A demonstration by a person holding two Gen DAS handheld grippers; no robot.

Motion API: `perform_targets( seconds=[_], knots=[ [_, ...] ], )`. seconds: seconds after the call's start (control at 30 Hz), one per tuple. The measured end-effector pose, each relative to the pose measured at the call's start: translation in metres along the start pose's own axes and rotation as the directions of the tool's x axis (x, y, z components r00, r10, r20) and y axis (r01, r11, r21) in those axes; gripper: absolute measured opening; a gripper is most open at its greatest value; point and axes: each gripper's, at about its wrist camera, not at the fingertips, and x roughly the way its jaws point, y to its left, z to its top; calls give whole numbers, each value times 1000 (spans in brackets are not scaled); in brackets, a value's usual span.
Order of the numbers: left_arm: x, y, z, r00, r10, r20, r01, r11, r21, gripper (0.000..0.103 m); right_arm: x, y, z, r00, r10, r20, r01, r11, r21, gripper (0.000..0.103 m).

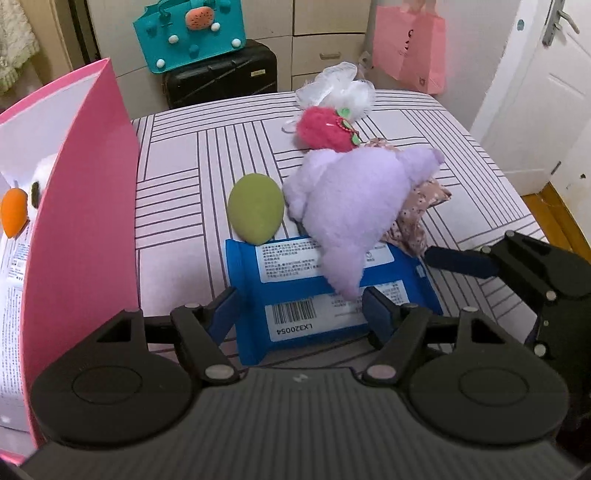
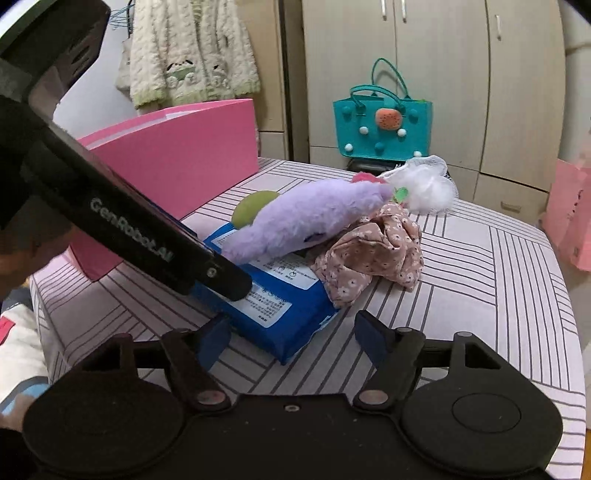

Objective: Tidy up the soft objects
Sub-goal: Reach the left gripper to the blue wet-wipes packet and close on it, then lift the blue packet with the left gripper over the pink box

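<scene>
A blue wipes pack (image 1: 251, 280) lies on the striped bed (image 1: 184, 166), label up. A purple plush (image 1: 354, 199) rests across its far end. My left gripper (image 1: 299, 314) is open, low over the pack's near end, one finger at its left edge and one above its label. In the right wrist view a left fingertip (image 2: 221, 280) sits on top of the pack (image 2: 280, 325). My right gripper (image 2: 293, 339) is open, and the pack's near corner reaches in between its fingers without touching them. Beside the plush (image 2: 306, 214) lie a green egg-shaped sponge (image 1: 255, 208) and a floral cloth (image 1: 413, 214).
A tall pink box (image 1: 85, 206) stands at the left and holds a white plush with an orange nose (image 1: 40, 177). Behind the purple plush lie a pink furry toy (image 1: 325, 129) and a white mesh pouf (image 1: 343, 92). Beyond the bed are a teal bag (image 1: 188, 33) and a black suitcase (image 1: 221, 77).
</scene>
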Motion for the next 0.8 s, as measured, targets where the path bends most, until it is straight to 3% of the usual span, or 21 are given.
perform_targets(
  seconds=[0.1,0.27,0.4,0.63,0.8],
  knots=[
    [2,1,-2,1000,7,14,-6,999,-32,79,0,1,2,1000,3,-2,-3,1000,20,63],
    [6,6,-7,1000,-10,20,12,993,-119,79,-2,1,-2,1000,14,14,-15,998,60,54],
    [6,8,-12,999,-30,35,35,989,-147,63,-4,0,-4,999,44,30,-46,996,78,47],
    [-1,9,-20,996,-75,54,84,980,-180,58,-12,10,-9,998,53,19,-54,997,58,46],
    [-8,2,-32,996,-66,62,76,979,-187,57,-18,12,-12,999,49,14,-50,995,83,45]
  ],
)
